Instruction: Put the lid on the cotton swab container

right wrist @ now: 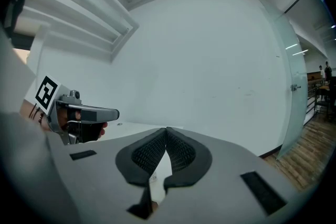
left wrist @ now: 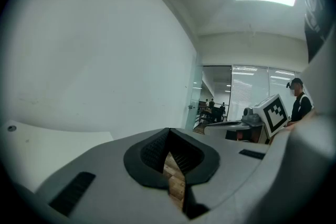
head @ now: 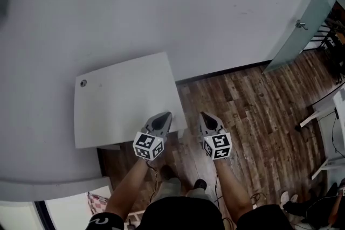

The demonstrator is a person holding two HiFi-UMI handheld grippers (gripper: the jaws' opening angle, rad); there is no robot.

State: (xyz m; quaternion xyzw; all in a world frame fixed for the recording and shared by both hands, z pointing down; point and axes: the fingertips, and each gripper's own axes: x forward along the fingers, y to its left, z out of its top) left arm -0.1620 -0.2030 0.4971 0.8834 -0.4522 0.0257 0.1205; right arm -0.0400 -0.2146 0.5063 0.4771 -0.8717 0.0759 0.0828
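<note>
Head view shows the left gripper [head: 165, 116] over the near right corner of a white table [head: 124, 94], and the right gripper [head: 205, 116] just beside that corner, above the wood floor [head: 248, 110]. Each gripper view shows its own jaws clenched tip to tip, with nothing between them. No view shows where the container and lid are.

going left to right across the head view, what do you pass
white table → left gripper → right gripper → glass door
</note>
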